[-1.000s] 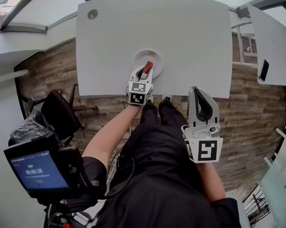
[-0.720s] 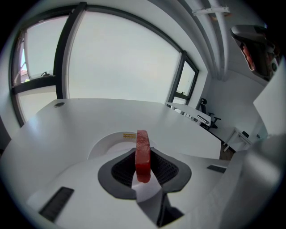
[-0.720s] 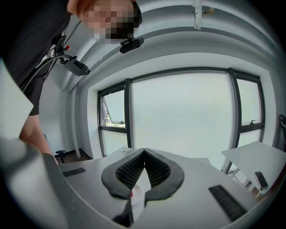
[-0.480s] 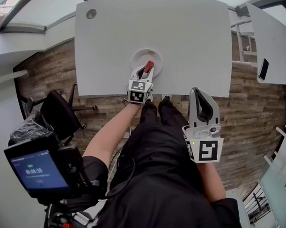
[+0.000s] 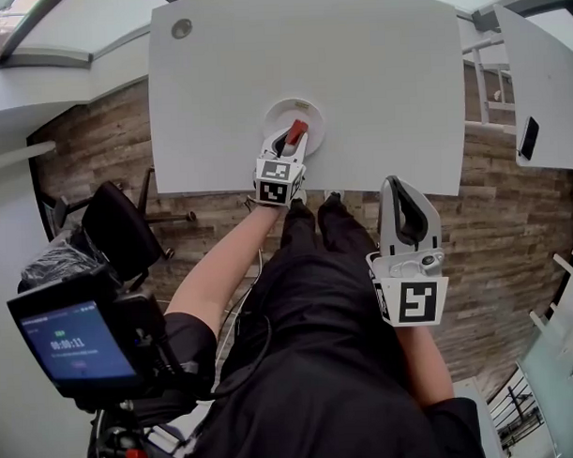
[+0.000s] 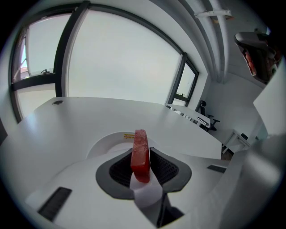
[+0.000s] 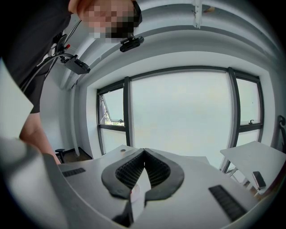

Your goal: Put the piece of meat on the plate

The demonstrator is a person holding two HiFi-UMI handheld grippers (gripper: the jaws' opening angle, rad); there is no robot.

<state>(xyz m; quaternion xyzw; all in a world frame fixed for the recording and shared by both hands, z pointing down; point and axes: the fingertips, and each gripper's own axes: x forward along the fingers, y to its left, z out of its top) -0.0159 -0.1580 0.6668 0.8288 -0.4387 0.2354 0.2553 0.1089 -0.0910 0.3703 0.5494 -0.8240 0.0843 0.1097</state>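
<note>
The left gripper [image 6: 142, 166] is clamped on the one piece of meat [image 6: 140, 152] and holds it on edge over the near side of the single white plate [image 6: 109, 142], likely so it can drop straight in. The right gripper [image 7: 143, 154], jaws together and empty, hangs back from the table [image 5: 384, 70], out of the way: two grippers, one working
</note>
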